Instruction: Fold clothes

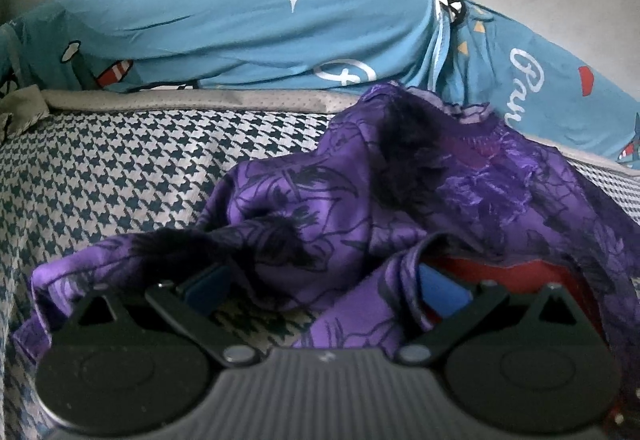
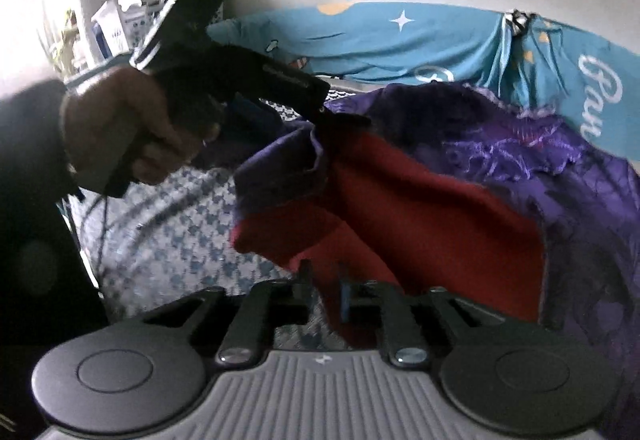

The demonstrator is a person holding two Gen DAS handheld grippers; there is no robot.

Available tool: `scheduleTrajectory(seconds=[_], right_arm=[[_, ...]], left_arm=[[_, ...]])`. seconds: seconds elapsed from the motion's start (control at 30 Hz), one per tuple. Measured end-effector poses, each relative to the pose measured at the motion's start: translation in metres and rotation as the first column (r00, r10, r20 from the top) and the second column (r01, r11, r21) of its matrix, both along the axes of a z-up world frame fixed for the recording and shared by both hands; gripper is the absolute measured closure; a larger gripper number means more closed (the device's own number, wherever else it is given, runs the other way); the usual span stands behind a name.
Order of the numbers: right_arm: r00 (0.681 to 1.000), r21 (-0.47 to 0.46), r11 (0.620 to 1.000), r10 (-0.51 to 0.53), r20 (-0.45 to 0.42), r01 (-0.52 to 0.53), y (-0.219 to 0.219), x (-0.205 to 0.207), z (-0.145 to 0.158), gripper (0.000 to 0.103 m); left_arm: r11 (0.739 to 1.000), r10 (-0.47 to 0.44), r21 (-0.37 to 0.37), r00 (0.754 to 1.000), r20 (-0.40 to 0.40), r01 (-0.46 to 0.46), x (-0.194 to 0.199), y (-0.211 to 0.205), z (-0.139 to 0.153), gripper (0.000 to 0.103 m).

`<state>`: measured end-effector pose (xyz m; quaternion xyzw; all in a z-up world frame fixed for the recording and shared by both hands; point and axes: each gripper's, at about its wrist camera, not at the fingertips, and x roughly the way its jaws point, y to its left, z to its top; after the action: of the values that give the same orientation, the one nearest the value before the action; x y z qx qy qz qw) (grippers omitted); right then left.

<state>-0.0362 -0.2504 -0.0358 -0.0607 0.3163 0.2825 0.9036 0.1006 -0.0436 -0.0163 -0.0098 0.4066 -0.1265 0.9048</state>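
**Purple garment crumpled on the bed, both tongs at its near edge**

The purple garment (image 1: 360, 191), red lining (image 2: 400, 199) showing, lies bunched on the houndstooth bed cover (image 1: 120, 175), just beyond the left tongs (image 1: 320, 288), which are spread wide with cloth draped over the right finger. The right tongs (image 2: 324, 284) are nearly pressed together, pinching the red lining's near edge. The heap has no clear long axis. A blue printed sheet (image 1: 240, 31) lies far behind it. A hand (image 2: 116, 127) holds the left tool.

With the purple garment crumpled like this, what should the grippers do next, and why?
Probably close the left gripper, whose jaws stand open around a fold of the purple garment. The right gripper seems to pinch the red lining already, so both could then spread it.
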Motion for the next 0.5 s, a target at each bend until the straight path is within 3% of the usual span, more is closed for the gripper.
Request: scheduleTrajectory(seconds=[0.1, 0.2, 0.5], right_arm=[[1.000, -0.051, 0.999, -0.010, 0.011, 0.010, 0.008, 0.007, -0.008, 0.076], [0.997, -0.063, 0.996, -0.067, -0.038, 0.064, 0.006, 0.022, -0.017, 0.076], [0.957, 0.099, 0.972, -0.186, -0.224, 0.212, -0.019, 0.049, -0.020, 0.080]], left_arm=[[1.000, 0.003, -0.012, 1.000, 0.004, -0.003, -0.002, 0.002, 0.003, 0.000], [0.999, -0.013, -0.036, 1.000, 0.006, 0.013, -0.005, 0.004, 0.008, 0.000], [0.986, -0.159, -0.052, 0.987, 0.034, 0.160, -0.042, -0.003, 0.024, 0.000]])
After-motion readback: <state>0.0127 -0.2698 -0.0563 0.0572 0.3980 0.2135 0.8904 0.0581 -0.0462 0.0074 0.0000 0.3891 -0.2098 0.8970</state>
